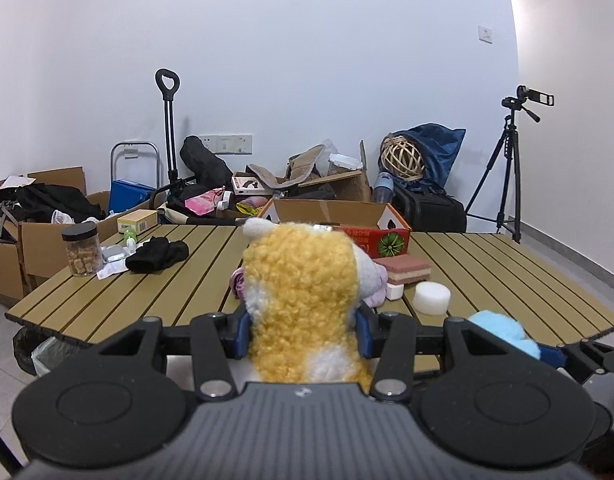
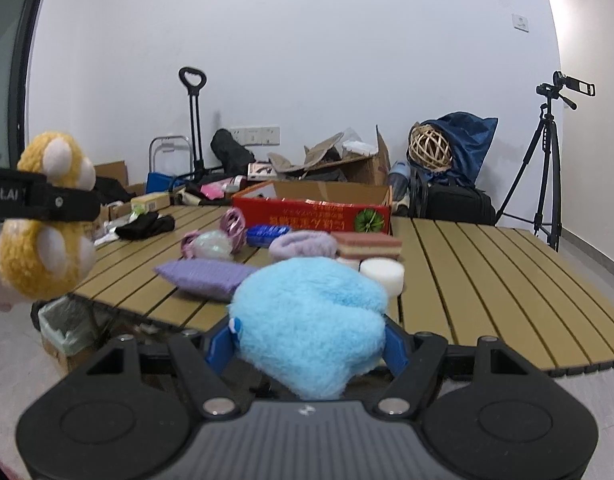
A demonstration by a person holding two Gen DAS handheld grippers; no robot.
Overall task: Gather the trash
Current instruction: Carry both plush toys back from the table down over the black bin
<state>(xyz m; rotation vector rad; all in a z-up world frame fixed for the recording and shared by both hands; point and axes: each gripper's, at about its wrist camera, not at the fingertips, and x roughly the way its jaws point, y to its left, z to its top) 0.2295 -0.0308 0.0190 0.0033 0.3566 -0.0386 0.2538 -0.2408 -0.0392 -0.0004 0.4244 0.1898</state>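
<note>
My left gripper point(image 1: 303, 332) is shut on a yellow and white plush toy point(image 1: 303, 292) that rises between its blue pads and hides the middle of the table. The same toy point(image 2: 43, 256) appears at the left edge of the right wrist view, with a black finger point(image 2: 47, 200) of the left gripper across it. My right gripper point(image 2: 307, 346) is shut on a fluffy light-blue plush toy point(image 2: 311, 320). That blue toy point(image 1: 503, 330) also shows at the lower right of the left wrist view. Both grippers hang near the front edge of the slatted tan table point(image 2: 487, 280).
On the table lie a red carton point(image 2: 315, 216), a purple cushion point(image 2: 207, 274), a white foam disc point(image 2: 383, 274), a pink layered sponge point(image 2: 367, 244), a black cloth point(image 1: 157, 254) and a jar point(image 1: 82, 250). A lined bin point(image 2: 63, 328) stands under the left corner. A tripod point(image 1: 507, 168) stands at the right.
</note>
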